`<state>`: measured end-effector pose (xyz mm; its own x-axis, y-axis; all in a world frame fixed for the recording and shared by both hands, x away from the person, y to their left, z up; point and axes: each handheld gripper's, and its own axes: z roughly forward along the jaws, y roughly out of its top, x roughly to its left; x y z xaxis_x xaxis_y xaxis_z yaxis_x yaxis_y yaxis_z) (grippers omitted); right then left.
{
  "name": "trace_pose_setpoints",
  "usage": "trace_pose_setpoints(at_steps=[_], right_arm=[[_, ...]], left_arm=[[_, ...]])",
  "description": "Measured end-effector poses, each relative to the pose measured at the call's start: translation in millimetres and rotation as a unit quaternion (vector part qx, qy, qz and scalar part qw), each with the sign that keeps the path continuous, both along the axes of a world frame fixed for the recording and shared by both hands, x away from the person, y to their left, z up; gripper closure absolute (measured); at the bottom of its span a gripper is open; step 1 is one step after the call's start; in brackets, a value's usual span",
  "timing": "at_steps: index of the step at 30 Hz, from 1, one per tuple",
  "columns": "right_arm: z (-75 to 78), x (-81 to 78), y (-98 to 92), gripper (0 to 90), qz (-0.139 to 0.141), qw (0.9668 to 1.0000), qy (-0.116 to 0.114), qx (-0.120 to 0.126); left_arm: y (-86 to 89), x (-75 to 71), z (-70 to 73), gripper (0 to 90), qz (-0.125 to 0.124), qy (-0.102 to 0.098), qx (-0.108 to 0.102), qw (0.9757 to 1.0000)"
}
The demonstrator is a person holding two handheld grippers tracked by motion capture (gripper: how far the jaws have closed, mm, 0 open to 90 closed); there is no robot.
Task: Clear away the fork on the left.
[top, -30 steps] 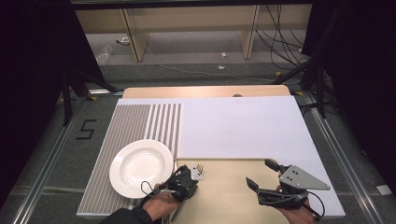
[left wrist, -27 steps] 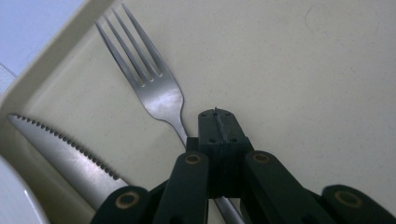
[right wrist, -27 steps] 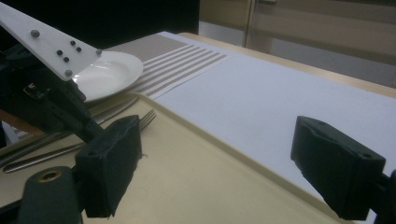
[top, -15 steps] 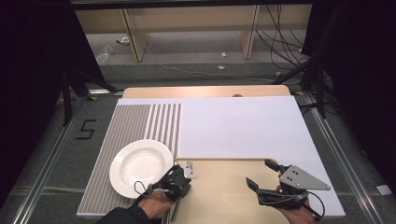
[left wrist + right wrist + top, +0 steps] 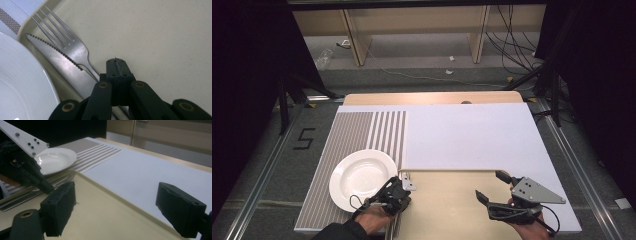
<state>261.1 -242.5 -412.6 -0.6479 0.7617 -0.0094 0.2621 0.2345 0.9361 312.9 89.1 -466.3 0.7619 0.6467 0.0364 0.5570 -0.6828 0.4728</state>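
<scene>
The left tool (image 5: 117,65) rises from the bottom edge with its two black jaws pressed flat together, nothing between them, its tip just beside the neck of a fork (image 5: 65,43) and above a beige tray (image 5: 155,37). The fork lies on the tray floor with its tines pointing to the upper left, and a serrated knife (image 5: 58,65) lies right alongside it, toothed edge toward the fork, running along the tray's raised rim. Beyond that rim a white plate (image 5: 21,85) takes up the lower left, and a striped placemat (image 5: 10,21) shows in the upper left corner.
</scene>
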Motion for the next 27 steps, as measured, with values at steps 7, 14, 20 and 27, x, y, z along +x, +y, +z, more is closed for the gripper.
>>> trace_pose_setpoints(at_steps=[7, 14, 20, 27], right_arm=[[0.0, 0.1, 0.2, 17.2, 0.000, 1.0000, 0.001, -0.001], [0.0, 0.2, 0.0, 17.2, 0.001, 1.0000, 0.001, 0.000], [0.1, 0.1, 0.0, 17.2, 0.001, 1.0000, 0.000, 0.000], [0.0, 0.1, 0.2, 17.2, 0.001, 1.0000, 0.000, 0.001]], left_arm=[[0.7, -0.5, 0.1, 88.8, 0.000, -0.003, -0.003, 1.0000], [2.7, -3.0, 7.9, 72.7, -0.013, -0.004, -0.054, 0.9984], [6.1, -6.0, 17.7, 50.2, 0.006, -0.040, -0.087, 0.9954], [16.5, -9.1, 26.8, 38.9, 0.015, -0.061, -0.123, 0.9905]])
